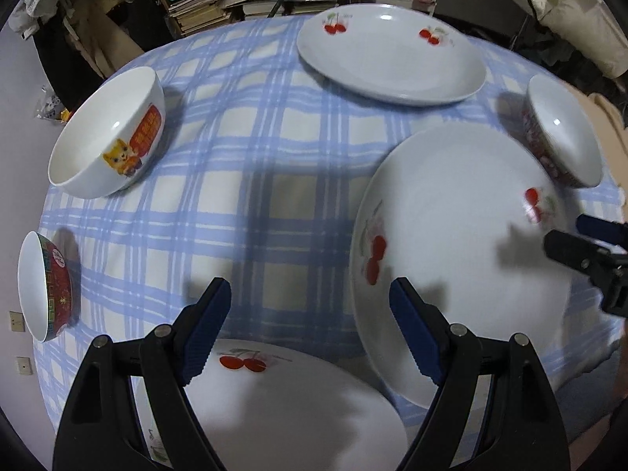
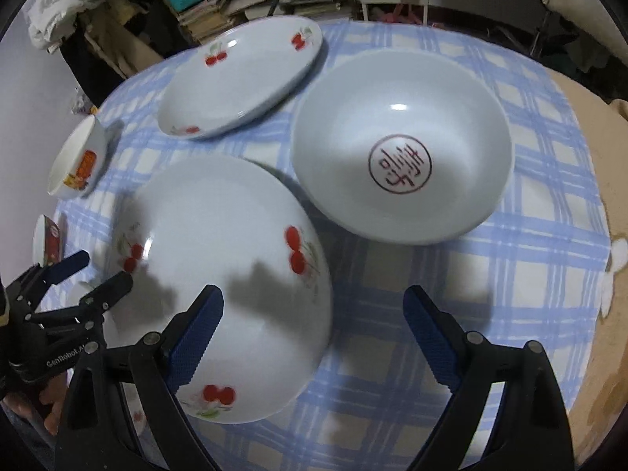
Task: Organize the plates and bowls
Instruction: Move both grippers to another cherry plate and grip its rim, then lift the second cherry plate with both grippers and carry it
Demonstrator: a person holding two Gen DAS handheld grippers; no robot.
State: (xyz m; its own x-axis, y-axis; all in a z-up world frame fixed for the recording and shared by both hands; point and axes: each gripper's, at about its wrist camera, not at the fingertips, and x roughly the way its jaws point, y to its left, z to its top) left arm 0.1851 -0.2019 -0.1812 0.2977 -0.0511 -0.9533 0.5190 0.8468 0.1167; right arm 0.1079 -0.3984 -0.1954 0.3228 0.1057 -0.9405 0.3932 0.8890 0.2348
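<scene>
Hovering with jaws apart and empty, the left gripper point(image 1: 310, 329) sits bottom centre above a cherry plate point(image 1: 298, 404). The right gripper point(image 2: 314, 337), equally spread and holding nothing, overlaps another cherry plate point(image 2: 219, 274) lower left; a seal-marked bowl point(image 2: 400, 149) lies upper right on the checked tablecloth point(image 2: 530, 274).

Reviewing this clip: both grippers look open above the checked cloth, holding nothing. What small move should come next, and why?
Probably lower the open right gripper so its jaws straddle the near rim of the white cherry-print plate below it. Its left finger is already over the plate, and the open left gripper hangs over another cherry plate.
</scene>
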